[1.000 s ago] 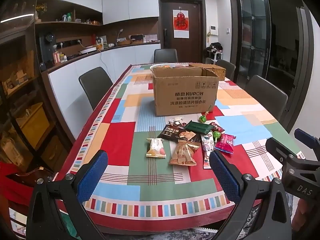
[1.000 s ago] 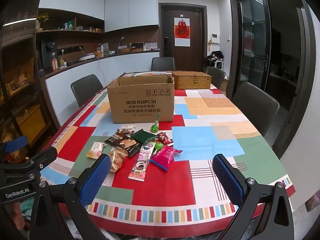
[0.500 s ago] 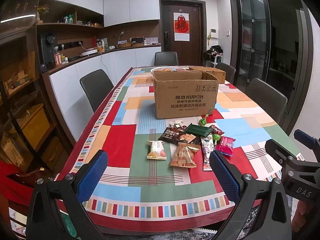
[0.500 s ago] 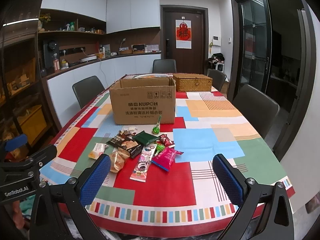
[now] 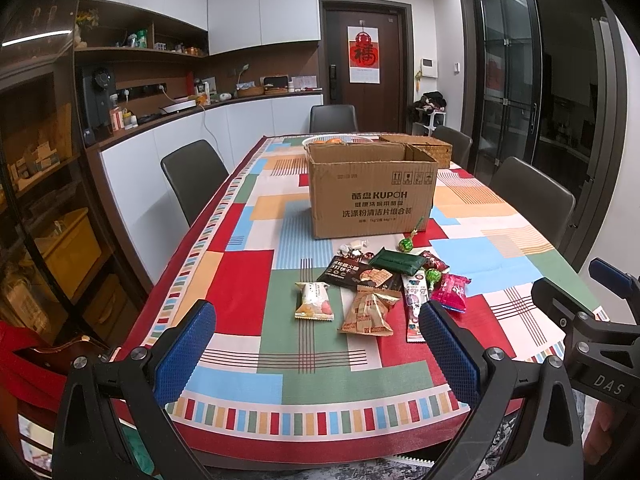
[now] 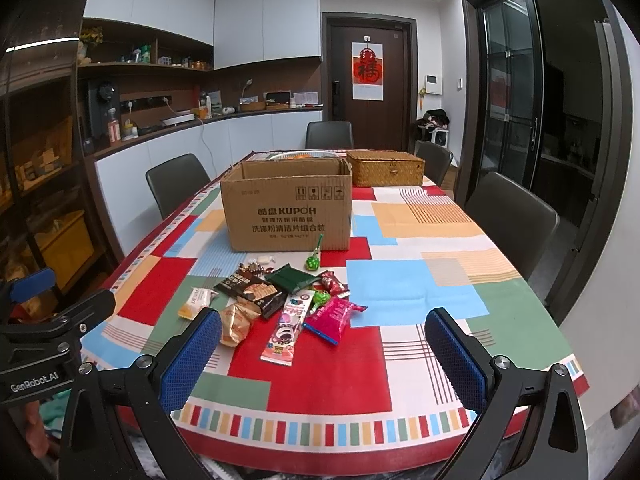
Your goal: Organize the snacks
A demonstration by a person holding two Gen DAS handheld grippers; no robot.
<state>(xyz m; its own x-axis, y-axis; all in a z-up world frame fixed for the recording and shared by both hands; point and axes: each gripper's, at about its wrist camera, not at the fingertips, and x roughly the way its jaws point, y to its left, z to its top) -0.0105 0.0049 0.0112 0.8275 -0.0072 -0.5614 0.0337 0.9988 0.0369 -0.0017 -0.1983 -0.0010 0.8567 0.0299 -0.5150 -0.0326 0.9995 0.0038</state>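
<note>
Several snack packets lie in a loose pile on the patchwork tablecloth (image 5: 240, 292): a pink bag (image 6: 334, 317), a long white-and-pink packet (image 6: 289, 328), a black biscuit pack (image 5: 354, 274), a dark green packet (image 5: 396, 261), a tan bag (image 5: 368, 314), a small cake packet (image 5: 314, 300) and a green lollipop (image 6: 313, 261). An open cardboard box (image 5: 372, 196) stands just behind them. My left gripper (image 5: 316, 350) and right gripper (image 6: 322, 354) are both open and empty, held short of the pile at the table's near end.
A woven basket (image 6: 386, 168) and a white bowl of fruit (image 5: 340, 142) stand behind the box. Dark chairs (image 5: 194, 176) line both sides of the table. A counter and shelves run along the left wall; glass doors are on the right.
Both grippers have risen slightly and drifted toward the table; the snacks and box look a little nearer. Nothing on the table has moved.
</note>
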